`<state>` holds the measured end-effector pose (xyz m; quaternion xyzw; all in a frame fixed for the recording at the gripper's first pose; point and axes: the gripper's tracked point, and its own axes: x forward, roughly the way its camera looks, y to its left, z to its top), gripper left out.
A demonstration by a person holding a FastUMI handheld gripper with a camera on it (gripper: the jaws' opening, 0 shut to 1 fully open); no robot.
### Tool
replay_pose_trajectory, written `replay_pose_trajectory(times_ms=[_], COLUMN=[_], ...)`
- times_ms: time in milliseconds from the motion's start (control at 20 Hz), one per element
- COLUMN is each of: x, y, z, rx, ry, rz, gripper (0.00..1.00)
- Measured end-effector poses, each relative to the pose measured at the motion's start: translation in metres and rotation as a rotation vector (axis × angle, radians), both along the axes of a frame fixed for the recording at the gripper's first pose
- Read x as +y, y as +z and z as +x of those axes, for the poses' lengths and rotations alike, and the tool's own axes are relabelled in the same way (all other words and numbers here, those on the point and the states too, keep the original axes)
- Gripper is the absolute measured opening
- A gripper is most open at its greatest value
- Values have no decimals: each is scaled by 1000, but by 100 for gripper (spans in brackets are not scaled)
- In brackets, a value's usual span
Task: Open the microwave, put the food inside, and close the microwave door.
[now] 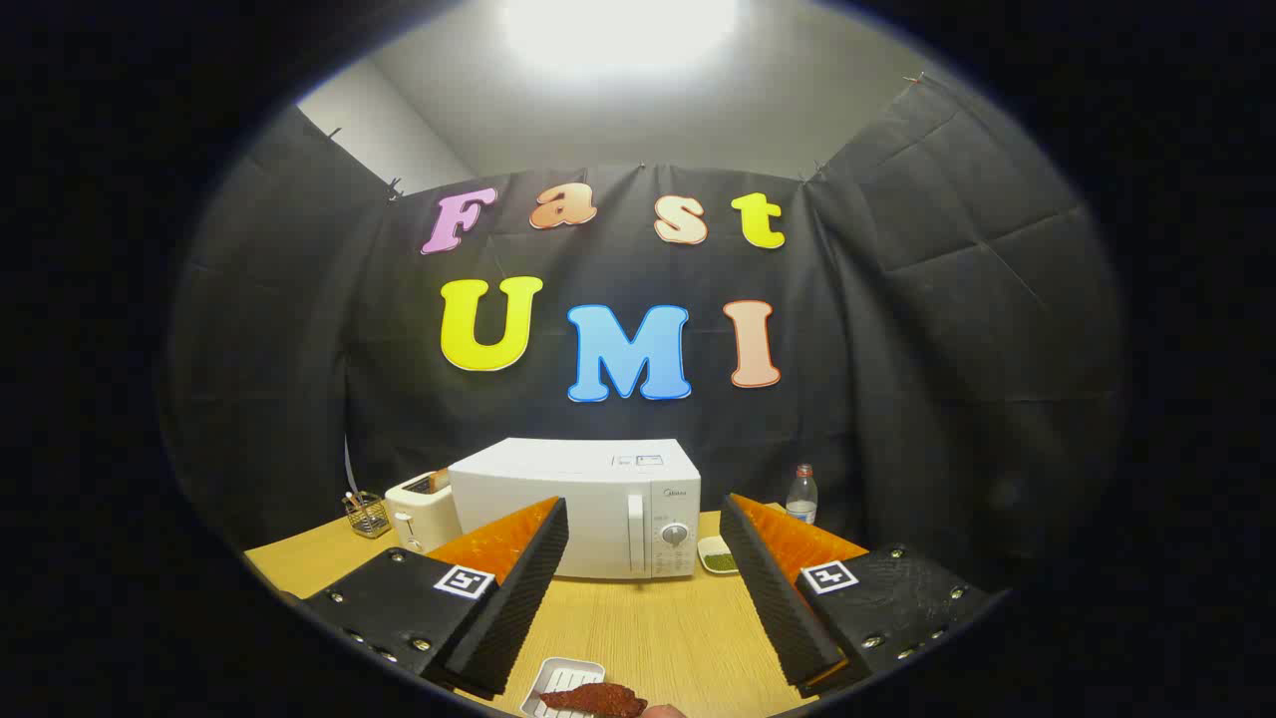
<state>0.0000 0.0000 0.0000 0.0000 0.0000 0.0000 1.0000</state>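
Observation:
A white microwave (pixel 598 509) stands on the wooden table (pixel 648 628) beyond my fingers, its door shut, with a vertical handle (pixel 635 534) and a round knob (pixel 675 535) on its right side. My gripper (pixel 644 529) is open, held above the table, and nothing lies between its fingers. Close below, between the finger bases, a white ridged plate (pixel 558 681) carries a dark reddish piece of food (pixel 595 699). The plate is partly cut off.
A cream toaster (pixel 417 512) stands left of the microwave, with a small wire basket (pixel 367 514) further left. A small dish with green contents (pixel 717 554) sits right of the microwave, and a clear bottle (pixel 801 495) stands behind it. Black cloth walls enclose the table.

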Motion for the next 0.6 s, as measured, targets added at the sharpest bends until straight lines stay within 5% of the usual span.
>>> replay_pose_trajectory(times_ms=[600], x=[16], y=[5], z=[6], rx=[-7], ry=[11], rz=[2], gripper=[96])
